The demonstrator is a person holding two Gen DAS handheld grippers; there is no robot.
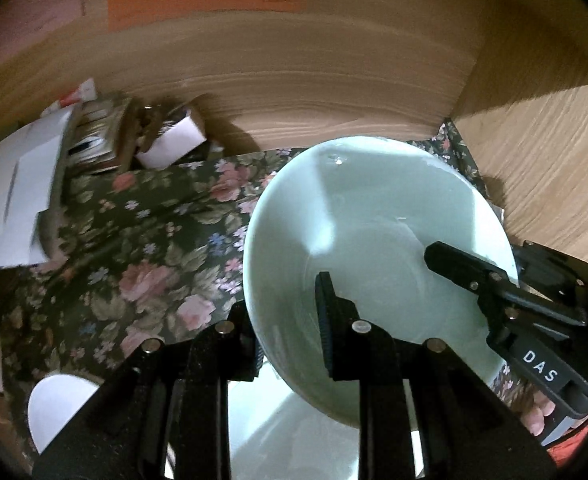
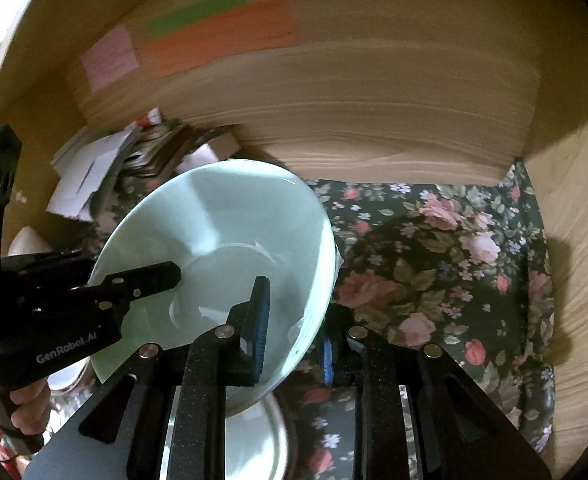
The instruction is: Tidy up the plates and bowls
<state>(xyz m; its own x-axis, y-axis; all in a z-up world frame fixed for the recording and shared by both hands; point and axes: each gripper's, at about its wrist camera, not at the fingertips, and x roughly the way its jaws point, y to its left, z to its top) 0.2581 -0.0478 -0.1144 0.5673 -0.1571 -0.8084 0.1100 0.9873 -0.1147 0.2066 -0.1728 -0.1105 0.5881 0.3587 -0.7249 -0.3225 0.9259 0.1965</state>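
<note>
A pale green bowl (image 1: 374, 232) hangs tilted above the floral cloth, held from both sides. My left gripper (image 1: 286, 320) is shut on the bowl's left rim, one finger inside and one outside. My right gripper (image 2: 294, 320) is shut on the opposite rim of the same bowl (image 2: 222, 232) in the same way. Each view also shows the other gripper's inner finger lying inside the bowl. Directly below the bowl lies another pale green dish (image 1: 294, 432), also seen in the right wrist view (image 2: 254, 444). A person's fingers hold each handle.
A floral tablecloth (image 2: 434, 264) covers the surface. Wooden walls (image 1: 314, 80) close the back and the right side, with coloured paper notes (image 2: 214, 36) stuck on them. Papers and small boxes (image 1: 94, 148) are piled at the back left. A white bowl (image 1: 58, 404) sits at the front left.
</note>
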